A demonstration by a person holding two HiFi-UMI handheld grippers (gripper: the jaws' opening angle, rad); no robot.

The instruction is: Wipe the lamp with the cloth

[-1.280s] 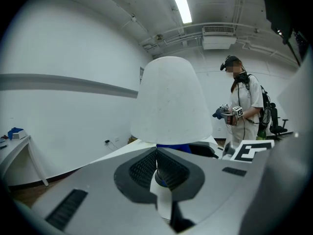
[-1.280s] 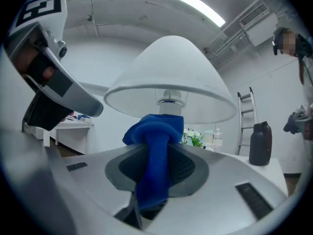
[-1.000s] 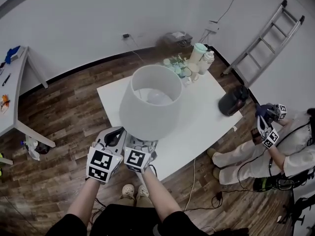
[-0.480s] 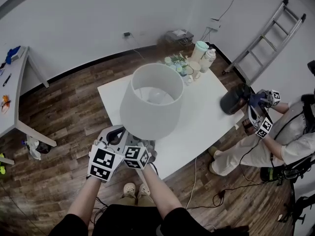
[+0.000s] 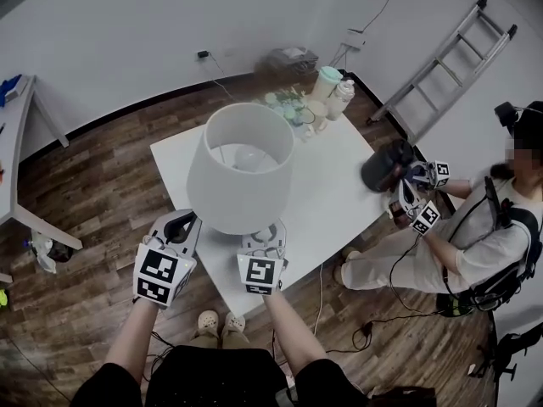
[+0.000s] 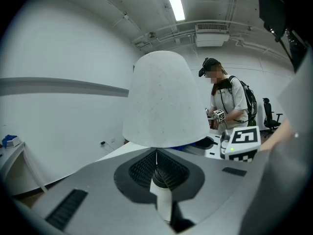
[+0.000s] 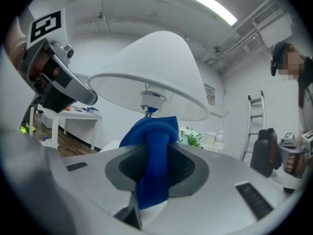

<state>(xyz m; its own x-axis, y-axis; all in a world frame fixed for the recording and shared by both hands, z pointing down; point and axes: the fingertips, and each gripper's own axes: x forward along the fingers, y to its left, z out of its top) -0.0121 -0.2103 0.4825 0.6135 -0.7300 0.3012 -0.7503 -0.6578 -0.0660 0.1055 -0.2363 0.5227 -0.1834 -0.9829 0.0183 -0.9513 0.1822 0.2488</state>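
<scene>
White lamp [image 5: 240,168], bunched blue cloth [image 7: 154,151]

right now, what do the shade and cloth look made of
Shade: white and matte, probably fabric or paper on a frame; no shine, and a faint speckled grain up close. Cloth: blue and soft, maybe microfibre or fleece; it bunches into thick rounded folds with a dull surface.
</scene>
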